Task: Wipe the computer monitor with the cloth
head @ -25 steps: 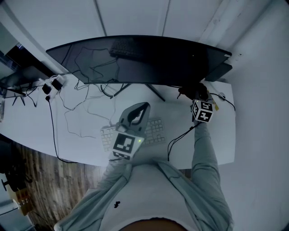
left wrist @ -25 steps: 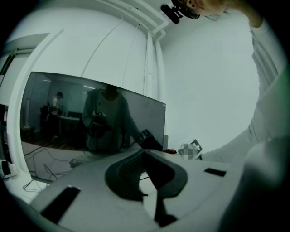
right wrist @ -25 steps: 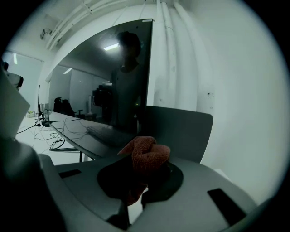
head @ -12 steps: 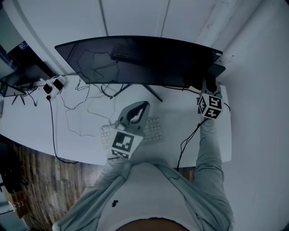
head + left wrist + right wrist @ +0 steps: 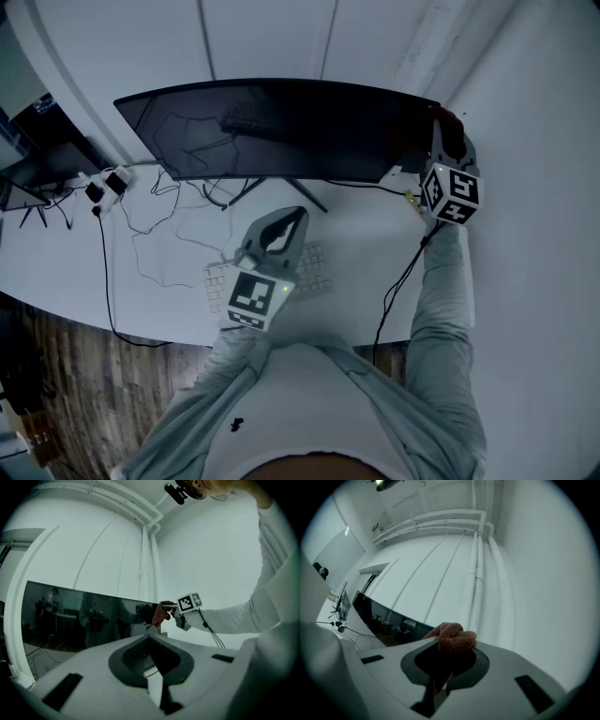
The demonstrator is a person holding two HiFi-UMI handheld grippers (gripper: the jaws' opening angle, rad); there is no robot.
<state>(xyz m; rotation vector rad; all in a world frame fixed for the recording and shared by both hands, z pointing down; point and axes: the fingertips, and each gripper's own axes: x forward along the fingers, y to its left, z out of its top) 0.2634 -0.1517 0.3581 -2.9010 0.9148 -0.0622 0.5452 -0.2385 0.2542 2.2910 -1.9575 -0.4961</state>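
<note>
Right gripper [image 5: 444, 139] is clamped on the cloth [image 5: 452, 639], a reddish wad bunched between its jaws. It's held up at the right end of the monitor [image 5: 281, 127], so I'd guess a wipe pass is starting or ending at that edge. Can't confirm contact with the screen. Left gripper [image 5: 296, 221] has its jaws together with nothing in them, and sits low over the keyboard [image 5: 317, 267], likely just keeping clear. White desk [image 5: 169, 253], loose cables [image 5: 141, 230] on its left side, bare white wall with pipes [image 5: 478, 564] behind, wood floor [image 5: 56, 366] below.
</note>
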